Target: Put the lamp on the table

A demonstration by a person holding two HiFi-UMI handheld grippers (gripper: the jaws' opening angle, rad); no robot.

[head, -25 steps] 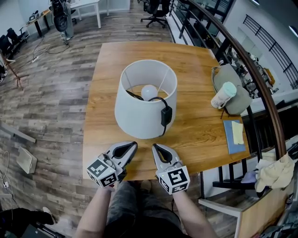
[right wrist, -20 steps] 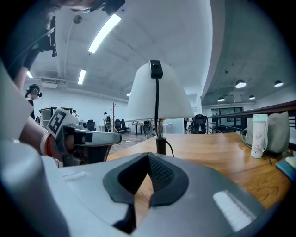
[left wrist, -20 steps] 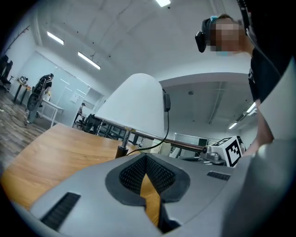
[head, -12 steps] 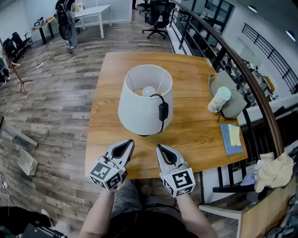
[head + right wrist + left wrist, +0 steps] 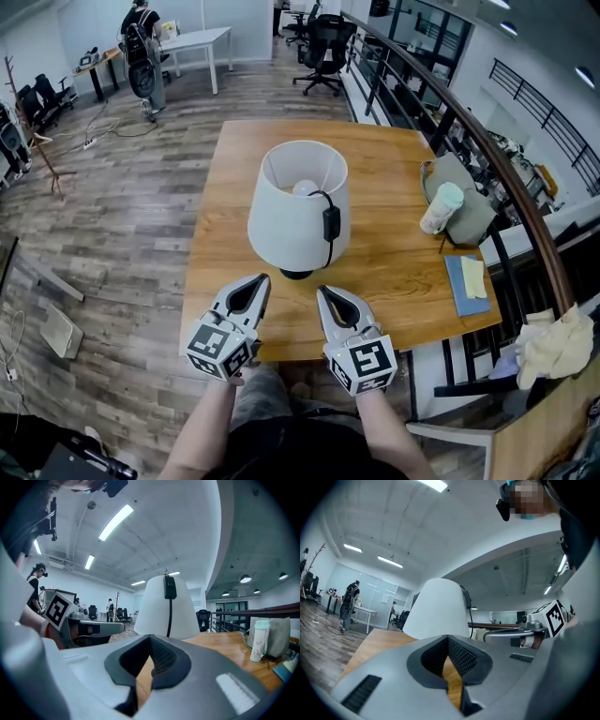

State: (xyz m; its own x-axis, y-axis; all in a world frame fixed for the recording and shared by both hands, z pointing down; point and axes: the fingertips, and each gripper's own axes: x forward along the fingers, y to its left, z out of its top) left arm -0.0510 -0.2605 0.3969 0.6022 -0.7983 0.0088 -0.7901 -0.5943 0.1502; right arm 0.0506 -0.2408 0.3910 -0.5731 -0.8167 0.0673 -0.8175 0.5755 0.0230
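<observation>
Your wooden counter [image 5: 394,272] has the lamp [image 5: 295,220] standing upright near its middle, with the cord and switch running down the shade's near side. A grey bag [image 5: 469,211] sits at the lamp's 3 o'clock by the edge. Your left gripper [image 5: 261,278] and right gripper [image 5: 323,291] hang at the lamp's 6 o'clock, clear of it, both with fingers clenched on nothing. There's a blue notebook [image 5: 466,284] at 4 o'clock and a tumbler [image 5: 441,208] right against the bag.
</observation>
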